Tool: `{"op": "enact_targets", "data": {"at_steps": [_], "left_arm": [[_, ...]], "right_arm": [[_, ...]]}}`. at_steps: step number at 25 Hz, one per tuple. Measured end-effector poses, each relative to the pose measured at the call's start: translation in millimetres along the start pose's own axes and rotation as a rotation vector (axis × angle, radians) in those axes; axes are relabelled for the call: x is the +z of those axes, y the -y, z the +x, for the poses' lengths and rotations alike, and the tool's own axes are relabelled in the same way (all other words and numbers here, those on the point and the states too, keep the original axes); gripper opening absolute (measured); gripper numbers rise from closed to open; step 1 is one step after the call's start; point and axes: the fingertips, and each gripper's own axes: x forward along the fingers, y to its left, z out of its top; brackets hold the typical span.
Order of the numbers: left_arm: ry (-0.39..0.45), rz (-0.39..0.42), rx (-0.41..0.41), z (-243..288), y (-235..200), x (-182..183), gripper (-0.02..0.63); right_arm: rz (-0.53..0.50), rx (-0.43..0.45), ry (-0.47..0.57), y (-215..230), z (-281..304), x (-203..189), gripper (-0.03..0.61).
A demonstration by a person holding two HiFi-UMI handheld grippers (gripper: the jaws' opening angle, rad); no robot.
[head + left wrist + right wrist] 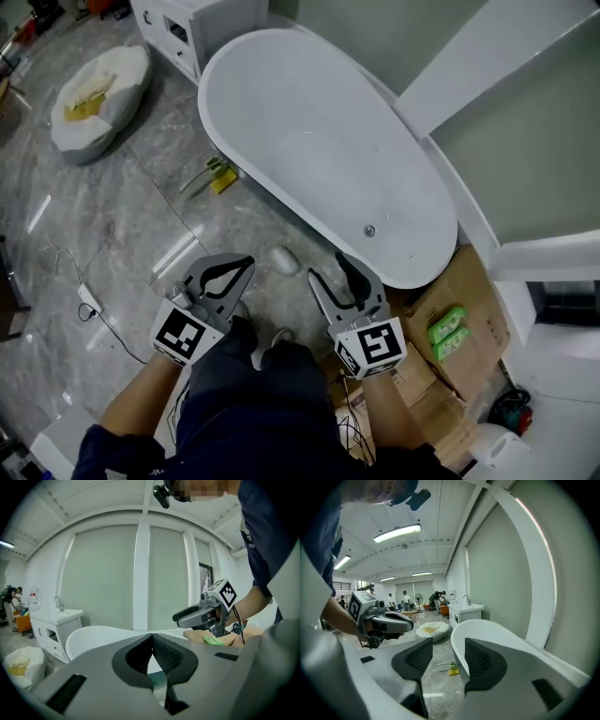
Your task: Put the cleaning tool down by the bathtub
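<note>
Floor: grey veined stone slabs, glossy, with light reflections. The right gripper view shows a large open hall beyond, with strip ceiling lights and people standing far off.

Bathtub: white, oval, freestanding, with a drain fitting near its narrow end. A plain pale wall runs along its far side.

Vanity cabinet: white, standing at the head end of the bathtub.

White sack: slumped on the floor well apart from the bathtub, with yellow material showing in its opening.

Cardboard boxes: flattened and stacked at the foot end of the bathtub, with two green packs on top.

Cleaning tool: lying flat on the floor just beside the bathtub's outer wall, on the sack side. It has a yellow head and a thin pale-green handle. Neither gripper touches it. It also shows on the floor through the right gripper's gap.

Left gripper: tongs brought together, tips meeting, nothing between them.

Right gripper: tongs apart and empty, held near the bathtub's foot end.
</note>
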Motion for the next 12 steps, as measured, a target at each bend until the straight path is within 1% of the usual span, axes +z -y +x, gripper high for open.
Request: {"op": "enact_targets", "data": {"at_steps": [5, 12], "left_arm": [[0.052, 0.032, -0.007, -17.5, 22.7, 53.8, 0.03], [0.096, 0.059, 0.004, -35.1, 49.5, 98.2, 0.031]], "right_arm": [[-0.005, -0.027, 0.066, -10.4, -38.7, 38.9, 0.218], [-0.01, -0.046, 0.142, -24.8, -81.3, 73.3, 0.216]]}}
